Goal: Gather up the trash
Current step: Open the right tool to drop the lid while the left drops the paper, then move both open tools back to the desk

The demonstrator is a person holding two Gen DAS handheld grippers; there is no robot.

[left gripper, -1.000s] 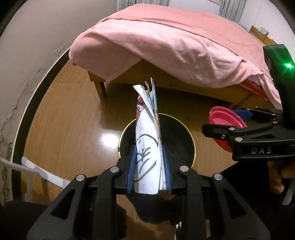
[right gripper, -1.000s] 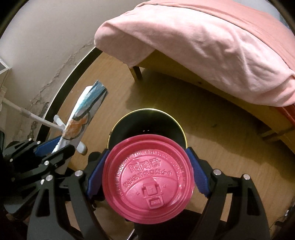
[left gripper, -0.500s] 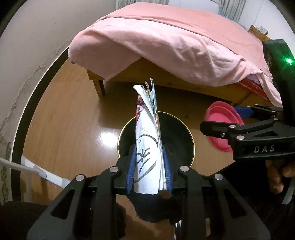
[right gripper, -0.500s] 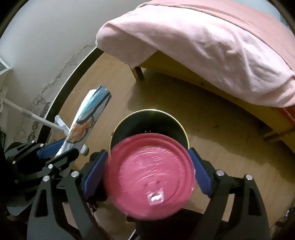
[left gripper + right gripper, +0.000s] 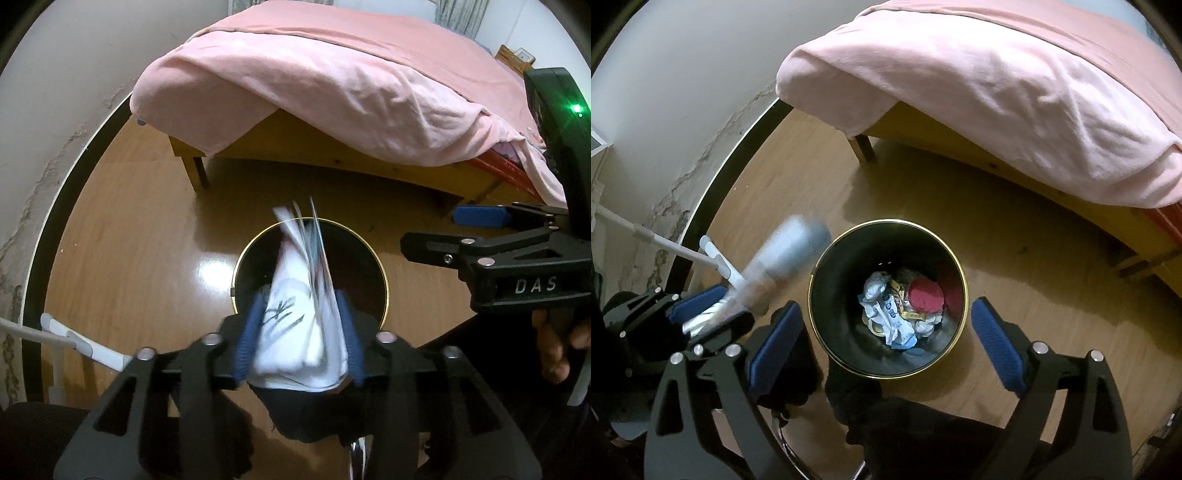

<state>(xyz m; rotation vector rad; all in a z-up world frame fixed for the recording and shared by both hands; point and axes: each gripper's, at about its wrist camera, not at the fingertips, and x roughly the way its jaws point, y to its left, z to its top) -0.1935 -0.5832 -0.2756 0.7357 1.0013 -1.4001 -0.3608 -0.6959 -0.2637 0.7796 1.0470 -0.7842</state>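
Observation:
A black round bin with a gold rim [image 5: 955,258] [image 5: 382,269] stands on the wood floor below both grippers. The pink cup lid [image 5: 926,294] lies inside it on crumpled paper and wrappers [image 5: 886,317]. My right gripper [image 5: 886,328] is open and empty above the bin; it shows at the right of the left wrist view [image 5: 480,236]. My left gripper [image 5: 301,325] has its jaws spread around a white paper carton [image 5: 299,306], which is motion-blurred and tilted over the bin; the carton shows blurred in the right wrist view [image 5: 783,254].
A bed with a pink blanket [image 5: 332,85] [image 5: 997,85] stands just behind the bin, its wooden leg [image 5: 197,171] close by. A white wall with a black baseboard [image 5: 713,192] runs on the left. A white mop handle [image 5: 665,242] leans there.
My right gripper opened and the pink lid dropped into the bin. My left gripper's jaws have widened and the carton is slipping and blurring.

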